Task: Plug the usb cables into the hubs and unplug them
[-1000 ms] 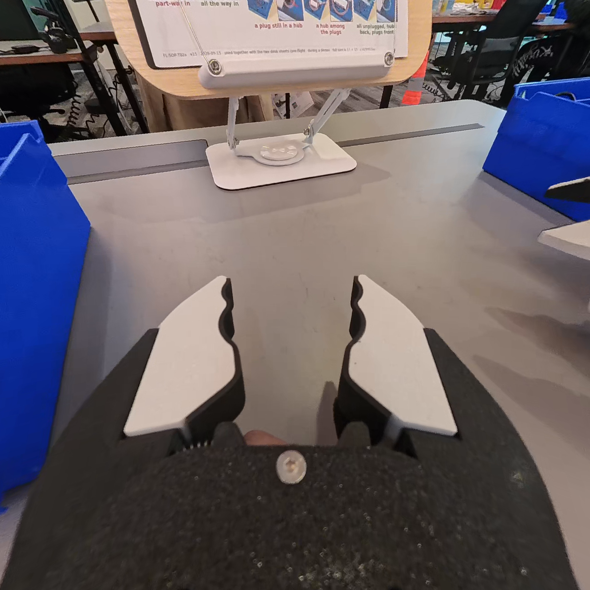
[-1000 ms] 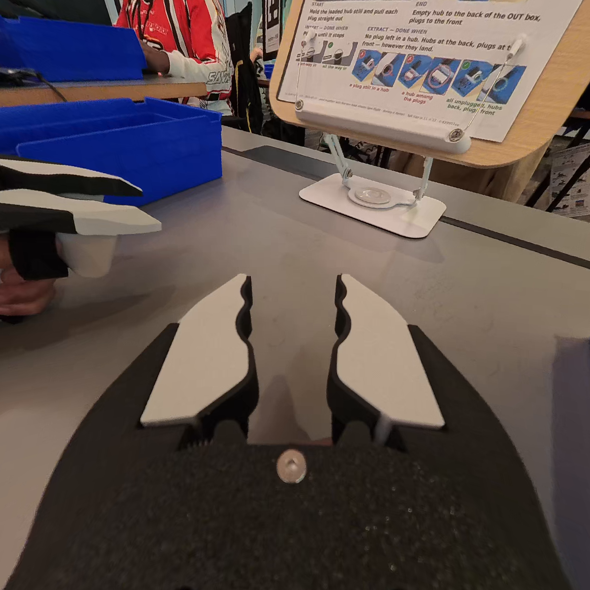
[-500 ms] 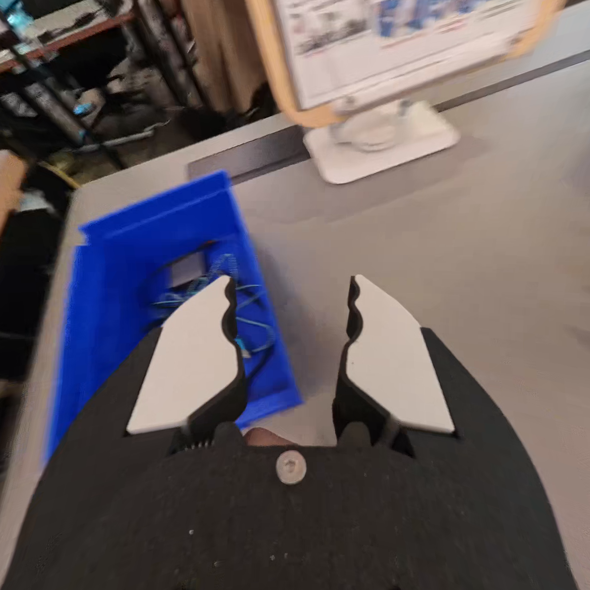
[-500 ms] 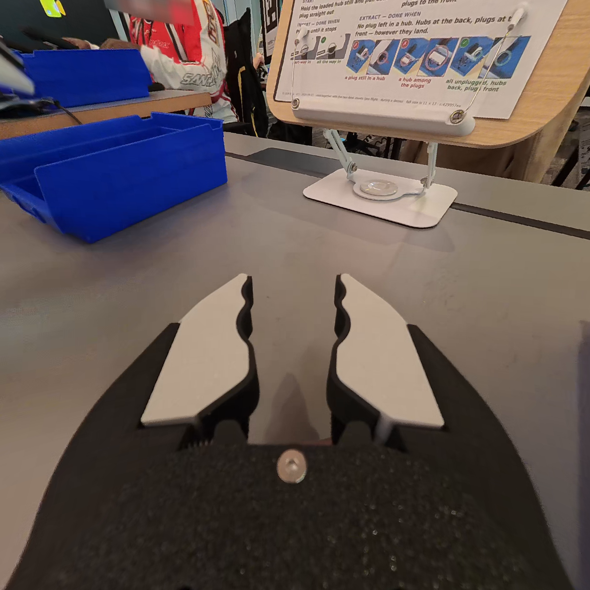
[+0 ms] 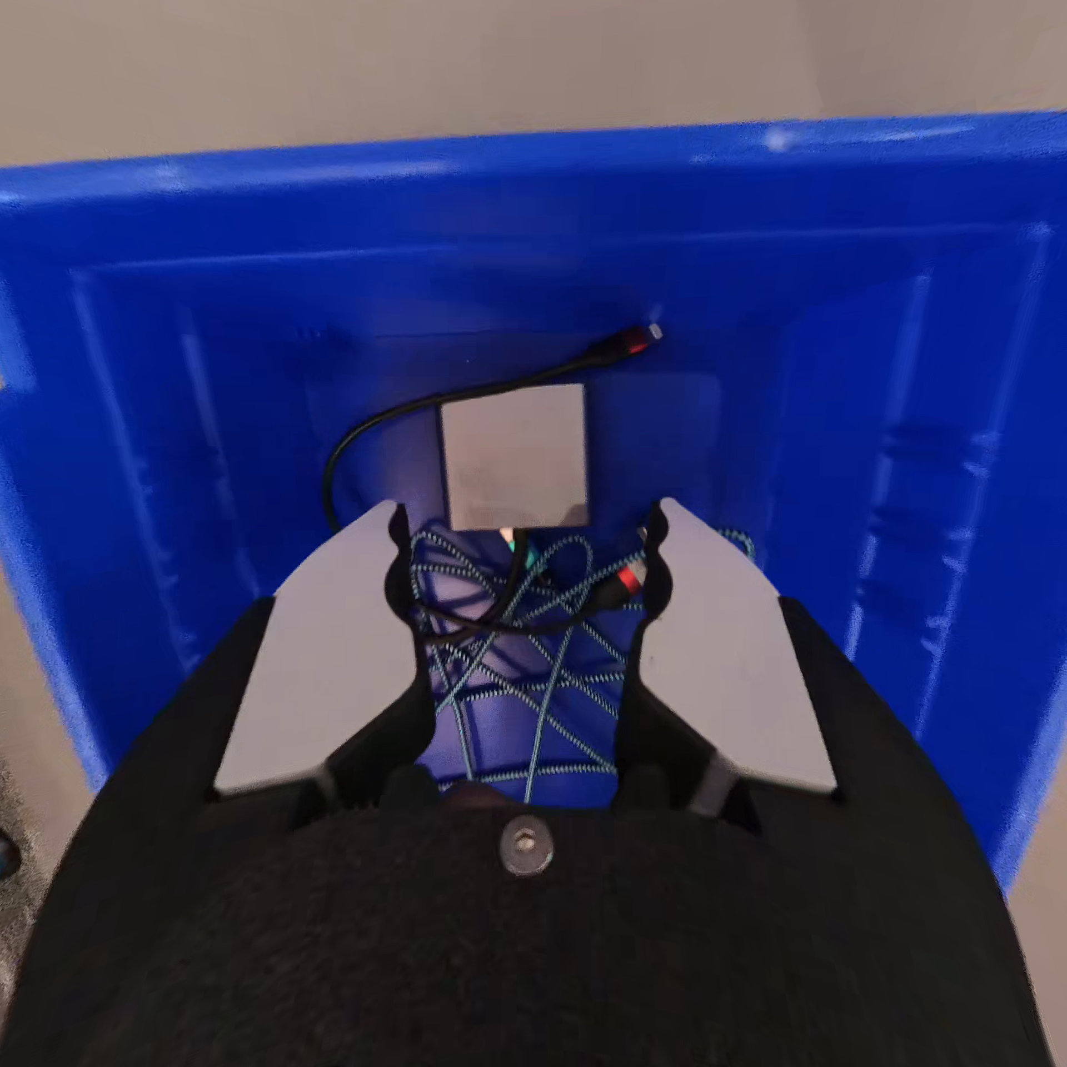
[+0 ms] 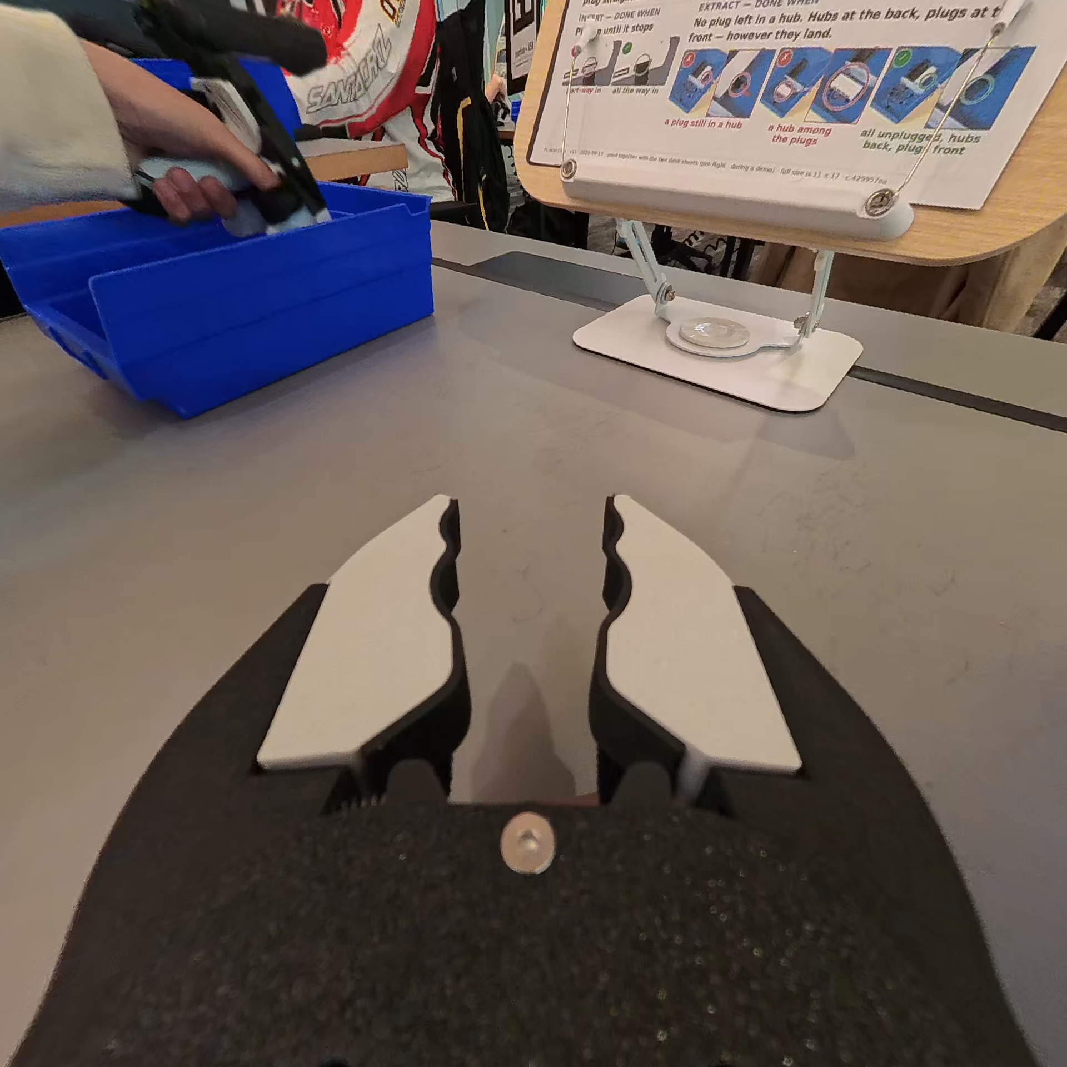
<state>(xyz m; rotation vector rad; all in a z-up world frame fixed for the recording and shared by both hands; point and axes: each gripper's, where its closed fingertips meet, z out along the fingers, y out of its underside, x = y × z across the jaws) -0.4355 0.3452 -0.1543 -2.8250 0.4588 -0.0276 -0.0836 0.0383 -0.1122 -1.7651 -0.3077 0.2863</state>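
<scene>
Left wrist view: the left gripper [image 5: 528, 508] gapes over the hub [image 5: 515, 456] mid-frame; tangled braided cables [image 5: 519, 652] could snag. The right gripper [image 6: 530, 502] is open, empty.

The left wrist view is smeared by motion blur. The white fingers [image 5: 323, 646] cover part of the tangled cables [image 5: 519, 652] in the blue bin [image 5: 173, 404], so their ends cannot be traced. In the right wrist view, the picture's edge crops the instruction sheet [image 6: 808, 86], and the bin wall [image 6: 260, 312] hides the other gripper's fingertips.

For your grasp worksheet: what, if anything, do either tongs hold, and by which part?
Nothing. The left tongs gape over the bin's cables; the right tongs are open above the table.
</scene>
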